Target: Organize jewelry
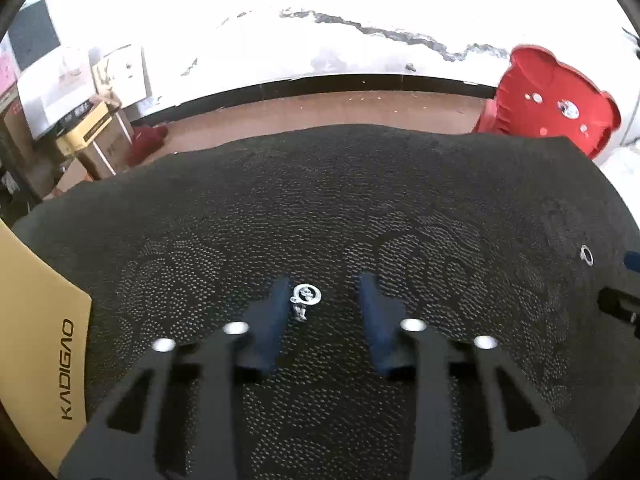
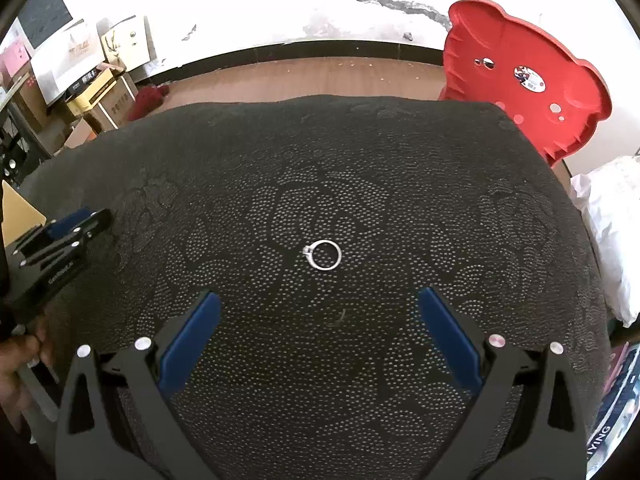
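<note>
A small silver pendant piece [image 1: 306,298] lies on the black patterned cloth [image 1: 360,200], between the tips of my left gripper [image 1: 326,286], close to the left finger. The left gripper is open, low over the cloth. A silver ring with a small stone [image 2: 324,255] lies on the cloth [image 2: 440,180] ahead of my right gripper [image 2: 318,300], which is wide open and empty. The ring also shows at the far right of the left wrist view [image 1: 586,255]. The left gripper shows at the left edge of the right wrist view [image 2: 64,236].
A tan box printed KADIGAO [image 1: 36,320] lies at the cloth's left edge. A red plastic stool [image 2: 524,76] stands beyond the table's far right corner. Cardboard boxes [image 1: 80,120] stand on the floor at the far left. A white pillow [image 2: 616,232] lies to the right.
</note>
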`<state>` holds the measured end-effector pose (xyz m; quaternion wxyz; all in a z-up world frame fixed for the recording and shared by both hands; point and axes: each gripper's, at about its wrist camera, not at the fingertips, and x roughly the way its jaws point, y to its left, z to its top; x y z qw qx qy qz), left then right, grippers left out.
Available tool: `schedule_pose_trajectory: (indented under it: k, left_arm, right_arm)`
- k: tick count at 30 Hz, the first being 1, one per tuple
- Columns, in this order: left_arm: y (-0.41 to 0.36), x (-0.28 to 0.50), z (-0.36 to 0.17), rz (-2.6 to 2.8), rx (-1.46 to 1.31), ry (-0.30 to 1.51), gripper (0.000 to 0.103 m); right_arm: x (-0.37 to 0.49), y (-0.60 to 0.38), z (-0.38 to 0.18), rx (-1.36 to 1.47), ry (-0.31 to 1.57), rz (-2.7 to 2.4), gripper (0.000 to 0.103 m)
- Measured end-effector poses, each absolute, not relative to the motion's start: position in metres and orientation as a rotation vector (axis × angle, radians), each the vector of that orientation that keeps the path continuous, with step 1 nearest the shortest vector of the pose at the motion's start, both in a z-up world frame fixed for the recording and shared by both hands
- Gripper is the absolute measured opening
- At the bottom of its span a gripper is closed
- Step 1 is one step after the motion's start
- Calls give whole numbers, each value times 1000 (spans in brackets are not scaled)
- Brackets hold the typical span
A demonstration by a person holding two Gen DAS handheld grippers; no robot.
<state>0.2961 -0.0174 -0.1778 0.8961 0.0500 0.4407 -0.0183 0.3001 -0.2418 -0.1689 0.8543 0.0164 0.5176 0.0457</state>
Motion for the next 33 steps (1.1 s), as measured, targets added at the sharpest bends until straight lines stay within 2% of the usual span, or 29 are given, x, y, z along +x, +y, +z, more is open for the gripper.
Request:
schedule_pose_trajectory:
  k: [3, 6, 20, 30, 33]
  left_arm:
    - [-24, 295, -178, -39, 119, 905, 18]
    - [-26, 295, -178, -44, 132, 900, 13]
    - [-29, 265, -135, -18, 135, 871, 13]
    - [5, 247, -123, -23, 52, 886, 13]
    - [15, 244, -125, -23, 27, 911, 13]
  right_arm:
    - [300, -244, -169, 41, 1091, 101, 96]
    - [299, -244, -168, 38, 1088, 108, 96]
    - [286, -244, -172, 46, 1092, 170, 96]
    - [298, -235, -191, -49, 1041, 148, 97]
    - [300, -234, -190, -59, 1026, 147, 93]
